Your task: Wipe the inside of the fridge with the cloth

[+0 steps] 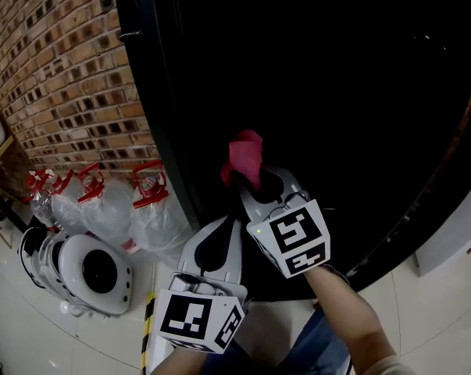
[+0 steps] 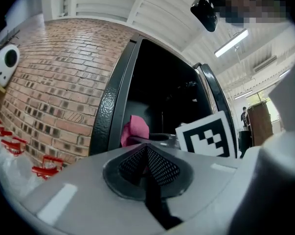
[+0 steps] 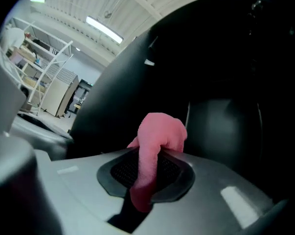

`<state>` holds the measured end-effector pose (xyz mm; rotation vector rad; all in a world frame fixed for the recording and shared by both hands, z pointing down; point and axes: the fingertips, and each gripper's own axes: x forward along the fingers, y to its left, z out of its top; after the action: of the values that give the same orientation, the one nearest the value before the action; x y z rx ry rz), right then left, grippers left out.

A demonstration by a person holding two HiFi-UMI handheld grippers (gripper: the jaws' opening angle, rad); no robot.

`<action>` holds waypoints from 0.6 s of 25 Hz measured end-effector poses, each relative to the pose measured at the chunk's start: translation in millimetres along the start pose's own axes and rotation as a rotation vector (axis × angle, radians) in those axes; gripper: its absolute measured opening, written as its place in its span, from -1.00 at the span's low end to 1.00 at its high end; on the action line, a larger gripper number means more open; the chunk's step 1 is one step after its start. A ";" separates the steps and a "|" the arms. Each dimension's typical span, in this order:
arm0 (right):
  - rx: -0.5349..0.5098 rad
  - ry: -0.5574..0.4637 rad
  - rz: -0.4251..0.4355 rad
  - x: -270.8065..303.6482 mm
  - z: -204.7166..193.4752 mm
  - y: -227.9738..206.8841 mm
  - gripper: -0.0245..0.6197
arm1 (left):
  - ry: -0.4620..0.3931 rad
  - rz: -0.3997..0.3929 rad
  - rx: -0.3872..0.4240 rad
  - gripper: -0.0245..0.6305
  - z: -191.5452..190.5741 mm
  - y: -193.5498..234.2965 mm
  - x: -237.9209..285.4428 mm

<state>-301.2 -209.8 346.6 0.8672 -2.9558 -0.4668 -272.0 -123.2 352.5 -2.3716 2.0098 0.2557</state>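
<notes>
A tall black fridge (image 1: 313, 76) fills the head view; past its textured left edge (image 2: 104, 112) everything is too dark to make out. My right gripper (image 1: 258, 180) is shut on a pink cloth (image 1: 244, 157) and holds it up against the dark front. In the right gripper view the cloth (image 3: 157, 136) bunches above the jaws, and a strip of it runs down between the pads. My left gripper (image 1: 218, 237) hangs lower and to the left, shut with nothing in it. In the left gripper view the pink cloth (image 2: 134, 129) shows beside the right gripper's marker cube (image 2: 206, 137).
A brick wall (image 1: 63, 69) stands left of the fridge. At its foot are several plastic-wrapped water bottles with red handles (image 1: 145, 180) and a round white appliance (image 1: 94, 270) on the tiled floor. Yellow-black tape (image 1: 148, 330) marks the floor. A white cabinet (image 1: 458, 233) stands at right.
</notes>
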 end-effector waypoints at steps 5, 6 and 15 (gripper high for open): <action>0.064 0.060 -0.031 45.1 -3.2 -36.7 -0.75 | 0.010 -0.021 0.004 -0.91 -4.1 -2.2 5.3; 0.079 0.075 -0.036 55.6 -3.2 -44.6 -0.75 | 0.009 -0.028 0.003 -0.91 -4.4 -3.7 6.2; 0.095 0.201 -0.194 105.8 -31.6 -108.8 -0.75 | 0.016 -0.045 0.008 -0.91 -5.8 -5.7 6.1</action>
<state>-330.1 -361.8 338.8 1.1441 -2.7432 -0.2294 -264.8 -128.9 356.9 -2.4184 1.9578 0.2274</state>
